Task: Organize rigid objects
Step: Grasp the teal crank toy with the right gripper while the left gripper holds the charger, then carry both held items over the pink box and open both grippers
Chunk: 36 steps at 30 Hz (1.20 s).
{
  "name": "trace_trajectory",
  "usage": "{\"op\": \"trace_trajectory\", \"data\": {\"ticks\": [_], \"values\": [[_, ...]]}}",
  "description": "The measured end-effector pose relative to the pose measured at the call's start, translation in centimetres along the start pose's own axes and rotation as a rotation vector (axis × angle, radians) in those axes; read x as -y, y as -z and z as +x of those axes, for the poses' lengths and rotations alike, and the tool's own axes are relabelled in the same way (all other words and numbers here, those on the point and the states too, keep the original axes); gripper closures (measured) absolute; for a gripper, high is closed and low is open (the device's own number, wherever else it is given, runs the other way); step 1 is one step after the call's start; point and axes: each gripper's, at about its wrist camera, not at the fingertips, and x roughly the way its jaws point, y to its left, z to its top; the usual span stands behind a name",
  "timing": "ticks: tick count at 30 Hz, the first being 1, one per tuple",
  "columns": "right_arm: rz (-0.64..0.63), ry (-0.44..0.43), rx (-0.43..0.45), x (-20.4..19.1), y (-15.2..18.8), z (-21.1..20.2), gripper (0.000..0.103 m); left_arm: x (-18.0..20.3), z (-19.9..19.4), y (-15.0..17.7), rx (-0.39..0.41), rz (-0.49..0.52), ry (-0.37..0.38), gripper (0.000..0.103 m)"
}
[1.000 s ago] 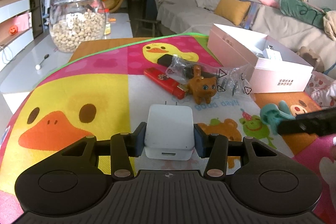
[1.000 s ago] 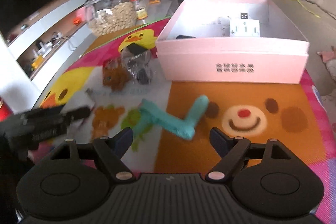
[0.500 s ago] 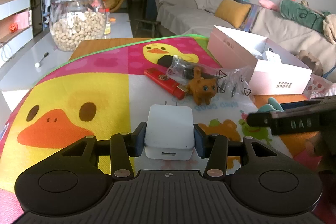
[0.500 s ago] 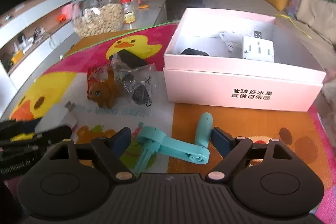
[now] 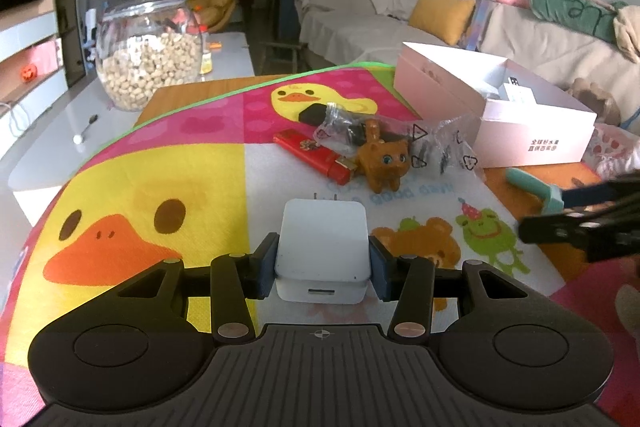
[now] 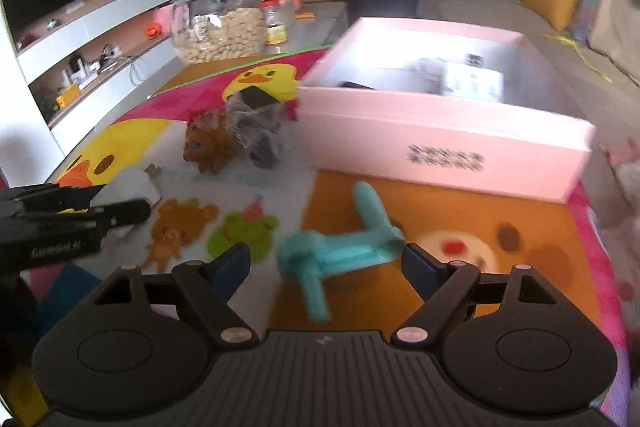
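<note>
The bench (image 5: 120, 131) is covered by a bright cartoon mat (image 5: 132, 195) of ducks, bears and frogs. On it, at about two o'clock in the left wrist view, stands the open pale pink box (image 5: 532, 139), with a white block and a dark item lying inside, too blurred to name. At ten o'clock, off the mat, a lidded glass jar (image 5: 148, 55) holds pale round pieces. Near the middle of the mat, at twelve o'clock from the left tongs (image 5: 322, 259), a small group lies close together: crinkled clear plastic bags (image 5: 440, 147) with dark parts inside, a red lighter (image 5: 312, 155) and a brown toy cat (image 5: 382, 159) standing upright, the cat touching the bags and just beside the lighter's metal end. The left tongs are clamped on a white charger plug (image 5: 322, 247) — both blue pads press its sides, its prongs pointing away at twelve o'clock, low over the mat. In the right wrist view the right tongs (image 6: 326, 263) stand wide apart, pressing on nothing; a teal plastic piece (image 6: 340, 251) lies on the mat between the fingers, apart from the left one, with its right end close by the right fingertip — the blur hides whether they touch. The box sits at one o'clock from it.
</note>
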Motion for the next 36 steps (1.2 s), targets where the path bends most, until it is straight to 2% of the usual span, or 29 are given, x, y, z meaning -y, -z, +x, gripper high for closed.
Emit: {"op": "trace_trajectory", "data": {"ticks": [3, 4, 6, 10, 11, 12, 14, 18, 21, 27, 31, 34, 36], "values": [[-0.085, 0.066, 0.002, -1.2, -0.4, 1.4, 0.024, 0.0, 0.0, 0.1, 0.003, -0.009, 0.004, 0.052], [-0.114, 0.065, 0.006, -1.5, -0.3, 1.2, 0.038, 0.0, 0.0, 0.1, 0.004, -0.012, 0.002, 0.052], [-0.153, 0.032, -0.005, -2.0, -0.3, 0.6, 0.038, 0.3, 0.0, 0.0, 0.004, -0.003, -0.008, 0.052], [-0.148, 0.036, 0.0, -1.8, 0.0, -0.7, 0.039, 0.5, -0.2, 0.1, 0.008, 0.008, -0.013, 0.053], [-0.138, 0.037, 0.012, -1.6, 0.0, -1.3, 0.053, 0.3, -0.5, 0.1, 0.013, 0.002, -0.001, 0.053], [-0.131, 0.033, 0.03, -1.4, 0.1, -2.2, 0.06, 0.1, -0.7, 0.2, 0.018, -0.009, 0.022, 0.053], [-0.109, 0.024, 0.051, -0.8, -0.1, -4.1, 0.061, 0.0, -1.5, 0.5, 0.029, -0.023, 0.088, 0.053], [-0.071, 0.059, 0.139, 0.6, -0.4, -7.6, 0.061, 1.1, -2.8, 0.5, 0.045, 0.015, 0.145, 0.053], [-0.04, 0.061, 0.21, 1.4, -1.1, -10.0, 0.061, 2.0, -4.0, -0.6, 0.062, 0.005, 0.225, 0.053], [-0.029, 0.089, 0.377, 2.0, -2.4, -14.7, 0.061, 5.5, -6.1, -6.3, 0.191, 0.108, 0.312, 0.053], [-0.016, 0.131, 0.447, 3.0, -3.3, -16.2, 0.061, 7.9, -6.0, -12.6, 0.327, 0.135, 0.345, 0.053], [0.006, 0.158, 0.454, 3.8, -3.7, -16.1, 0.061, 8.8, -4.3, -17.2, 0.427, 0.025, 0.399, 0.053], [0.01, 0.183, 0.445, 4.3, -3.7, -15.6, 0.061, 9.3, -1.7, -19.5, 0.387, -0.037, 0.426, 0.053]]}}
